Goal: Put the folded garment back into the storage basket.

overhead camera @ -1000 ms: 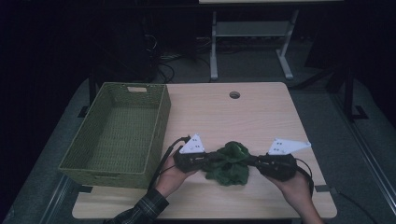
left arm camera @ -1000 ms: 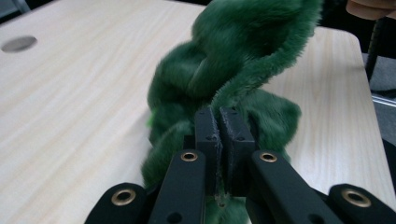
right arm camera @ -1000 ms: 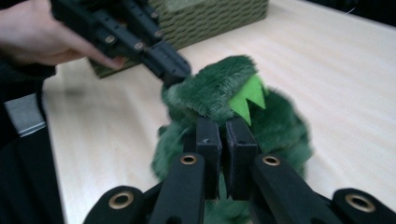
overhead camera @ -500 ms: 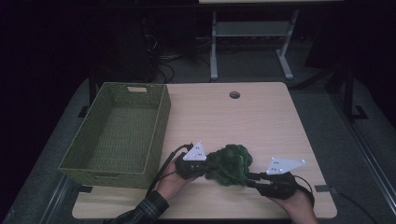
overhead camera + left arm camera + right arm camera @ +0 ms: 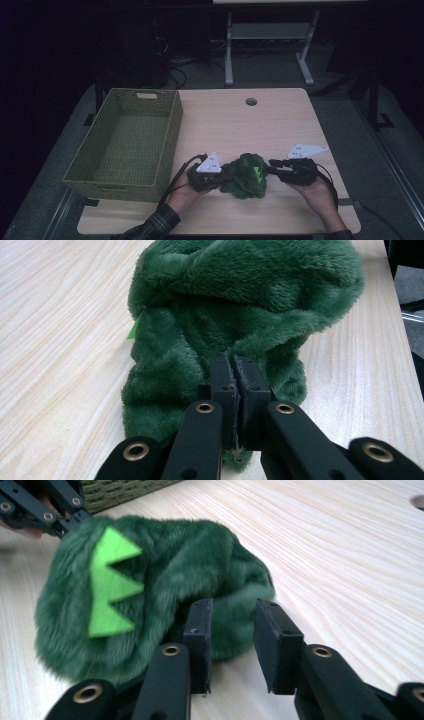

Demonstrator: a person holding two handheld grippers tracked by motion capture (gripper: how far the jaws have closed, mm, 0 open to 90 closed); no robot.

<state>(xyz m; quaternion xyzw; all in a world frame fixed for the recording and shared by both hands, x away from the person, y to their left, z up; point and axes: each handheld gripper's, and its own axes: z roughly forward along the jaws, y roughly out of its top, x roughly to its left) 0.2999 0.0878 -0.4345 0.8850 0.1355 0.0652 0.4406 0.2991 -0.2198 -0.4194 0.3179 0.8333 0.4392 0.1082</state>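
Note:
A dark green plush cloth (image 5: 245, 175) with a light green zigzag patch (image 5: 110, 585) lies bunched near the table's front edge. My left gripper (image 5: 223, 178) is at its left side, shut on a fold of the plush (image 5: 240, 305); in the left gripper view the left gripper's (image 5: 234, 365) pads pinch the fur. My right gripper (image 5: 274, 167) is at the cloth's right side. Its jaws have just been opening and now stand apart (image 5: 232, 610). The plush's edge (image 5: 165, 570) reaches into the gap, but the pads do not press on it.
A green woven basket (image 5: 172, 130) stands on the table's left part, with nothing in it. The light wooden table (image 5: 240, 125) has a round cable hole (image 5: 251, 101) at the back. In the right gripper view the left gripper (image 5: 45, 505) shows beyond the plush.
The right gripper's jaws have come apart and let go of the plush. The right hand dipped toward the front edge, then came back beside the cloth. The plush now sits more bunched.

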